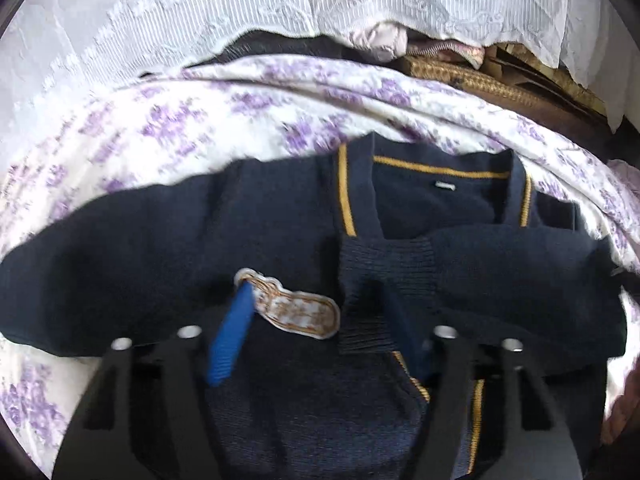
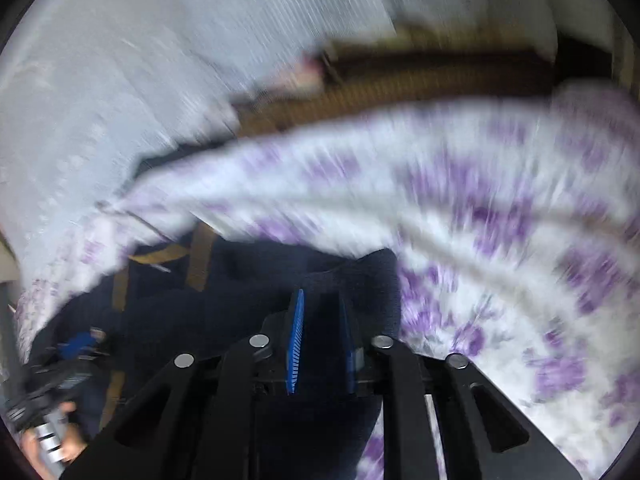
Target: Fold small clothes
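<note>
A small navy knit cardigan [image 1: 160,248] with yellow trim and a white-gold crest badge [image 1: 296,312] lies on a white bedsheet with purple flowers [image 1: 168,128]. One sleeve is folded across the chest, its ribbed cuff [image 1: 380,292] near the middle. My left gripper [image 1: 320,320] is open just above the chest, one blue finger [image 1: 232,344] over the badge. In the blurred right wrist view my right gripper [image 2: 322,308] is shut on navy fabric of the cardigan [image 2: 352,280] at its right edge. The left gripper and the hand holding it also show there [image 2: 56,400].
White lace curtains [image 1: 160,20] hang behind the bed. A woven mat and brown wooden furniture [image 1: 500,80] lie beyond the sheet's far right edge, with pinkish cloth [image 1: 380,40] tucked under the curtain.
</note>
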Demonstrator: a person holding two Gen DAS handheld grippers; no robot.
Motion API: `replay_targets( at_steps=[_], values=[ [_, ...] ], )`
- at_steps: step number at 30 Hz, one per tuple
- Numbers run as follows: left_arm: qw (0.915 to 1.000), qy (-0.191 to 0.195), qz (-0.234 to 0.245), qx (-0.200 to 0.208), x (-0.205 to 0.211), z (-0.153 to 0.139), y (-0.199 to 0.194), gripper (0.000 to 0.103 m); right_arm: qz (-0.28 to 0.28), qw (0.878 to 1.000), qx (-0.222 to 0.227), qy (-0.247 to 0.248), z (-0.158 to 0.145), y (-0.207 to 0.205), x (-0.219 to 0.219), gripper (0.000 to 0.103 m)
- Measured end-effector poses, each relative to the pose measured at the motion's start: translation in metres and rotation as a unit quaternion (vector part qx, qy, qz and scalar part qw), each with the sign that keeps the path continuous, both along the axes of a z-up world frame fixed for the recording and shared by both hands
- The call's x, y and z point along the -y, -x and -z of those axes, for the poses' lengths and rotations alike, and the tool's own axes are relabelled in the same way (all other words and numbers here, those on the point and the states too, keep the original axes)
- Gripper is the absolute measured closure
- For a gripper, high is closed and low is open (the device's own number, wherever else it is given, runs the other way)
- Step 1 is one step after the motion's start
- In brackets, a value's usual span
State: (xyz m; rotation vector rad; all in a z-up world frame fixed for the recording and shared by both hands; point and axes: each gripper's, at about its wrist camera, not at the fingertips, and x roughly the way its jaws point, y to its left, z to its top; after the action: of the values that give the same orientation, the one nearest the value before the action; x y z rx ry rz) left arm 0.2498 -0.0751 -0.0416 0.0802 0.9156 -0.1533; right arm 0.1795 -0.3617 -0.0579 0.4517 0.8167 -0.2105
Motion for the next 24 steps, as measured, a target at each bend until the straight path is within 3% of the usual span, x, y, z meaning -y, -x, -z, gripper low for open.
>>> replay_targets(
  at_steps=[3,5,9,10,12,13,16,19,20,23,24],
  values=[
    [0.9996,-0.023,-0.007,0.012,0.004,0.0,-0.002,0.047,0.013,1.0,0.025,0.011,-0.012,0.011,-0.001,0.097],
    [0.999,-0.029,-0.01,0.031,0.004,-0.006,0.005,0.048,0.016,0.997,0.057,0.052,-0.029,0.031,-0.012,0.091],
    [0.9973,0.012,-0.012,0.072,-0.012,-0.027,0.024,0.048,-0.012,0.995,0.066,0.068,-0.04,0.062,-0.033,0.091],
    [0.9971,0.004,-0.018,0.073,-0.013,-0.027,0.024,0.047,-0.017,0.996,0.047,0.079,-0.036,0.061,-0.037,0.091],
    [0.9991,-0.019,-0.008,0.036,-0.006,-0.013,0.016,0.043,-0.03,0.996,-0.016,0.08,-0.011,0.054,-0.043,0.086],
    [0.9994,-0.034,-0.001,0.005,-0.002,0.001,0.009,0.042,-0.029,0.996,-0.009,0.08,-0.008,0.056,-0.044,0.086],
    [0.9987,-0.045,-0.005,0.022,0.0,-0.004,0.012,0.039,-0.01,0.997,0.009,0.073,-0.022,0.07,-0.041,0.087],
    [0.9994,-0.004,0.001,0.035,-0.007,-0.018,0.019,0.039,-0.033,0.995,0.039,0.089,-0.035,0.078,-0.057,0.083],
    [0.9993,-0.001,0.002,0.036,-0.006,-0.021,0.021,0.037,-0.047,0.993,0.042,0.1,-0.037,0.077,-0.066,0.081],
    [0.9985,-0.052,0.002,0.018,0.004,-0.004,0.019,0.017,-0.089,0.988,-0.022,0.125,-0.017,0.058,-0.083,0.051],
    [0.9987,-0.05,-0.002,0.01,0.003,0.001,0.015,0.014,-0.091,0.987,-0.021,0.131,-0.012,0.057,-0.085,0.051]
  ],
)
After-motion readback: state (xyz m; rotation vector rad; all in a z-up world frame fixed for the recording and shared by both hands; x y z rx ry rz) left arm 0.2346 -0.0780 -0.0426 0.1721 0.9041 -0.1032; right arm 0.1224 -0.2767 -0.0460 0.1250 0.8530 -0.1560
